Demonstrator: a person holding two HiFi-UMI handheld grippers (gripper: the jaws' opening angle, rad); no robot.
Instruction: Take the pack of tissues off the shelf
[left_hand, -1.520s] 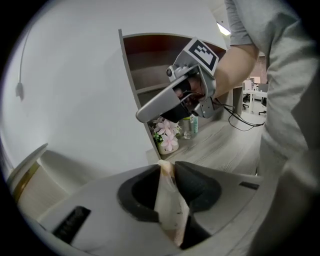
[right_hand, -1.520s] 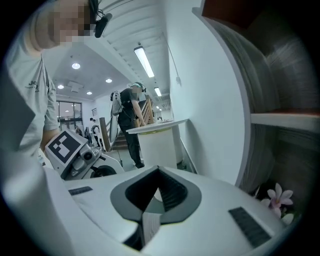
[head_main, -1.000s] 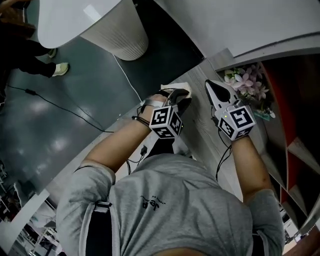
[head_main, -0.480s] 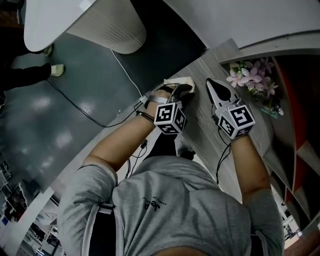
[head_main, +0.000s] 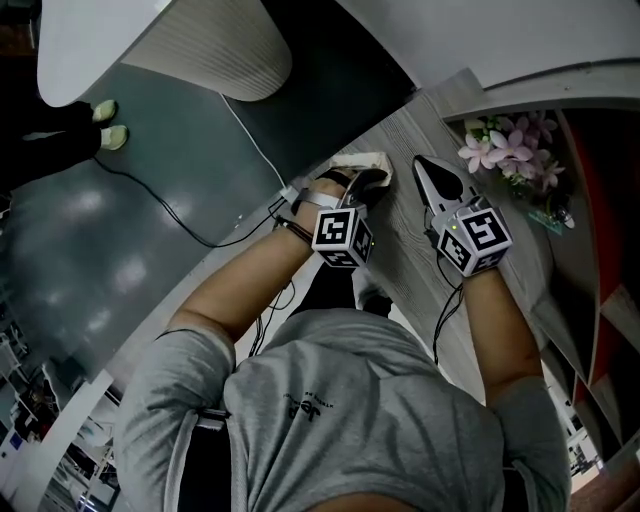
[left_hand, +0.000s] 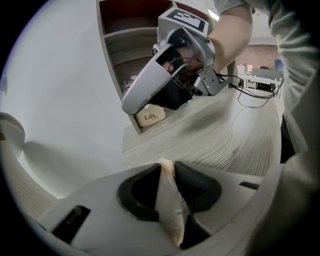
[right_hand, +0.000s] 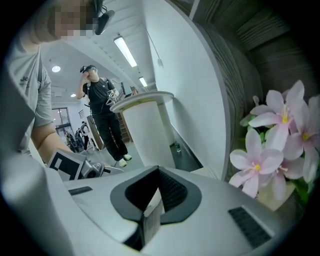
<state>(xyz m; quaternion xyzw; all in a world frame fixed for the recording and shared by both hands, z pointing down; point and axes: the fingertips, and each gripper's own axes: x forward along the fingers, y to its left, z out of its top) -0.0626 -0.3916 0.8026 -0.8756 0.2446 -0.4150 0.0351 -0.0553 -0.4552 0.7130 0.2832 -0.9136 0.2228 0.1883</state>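
The left tongs (left_hand: 167, 169) pinch a thin cream edge of the pack of tissues (left_hand: 170, 212), a grip that only the left gripper view shows. The head view places the pack over the left edge of the counter (head_main: 400, 275), clear of the shelf (left_hand: 131, 47). The right tongs (right_hand: 157, 175) are pressed together, empty, near pink flowers (right_hand: 272, 145). Only their view shows a person (right_hand: 102, 110) standing far off.

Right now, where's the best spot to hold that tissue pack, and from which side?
Pinch it across its flat faces near one edge, as the left gripper does now. The tissue pack is thin and soft, standing edge-on between the pads, so narrow jaws span it easily. Come from the open table side.
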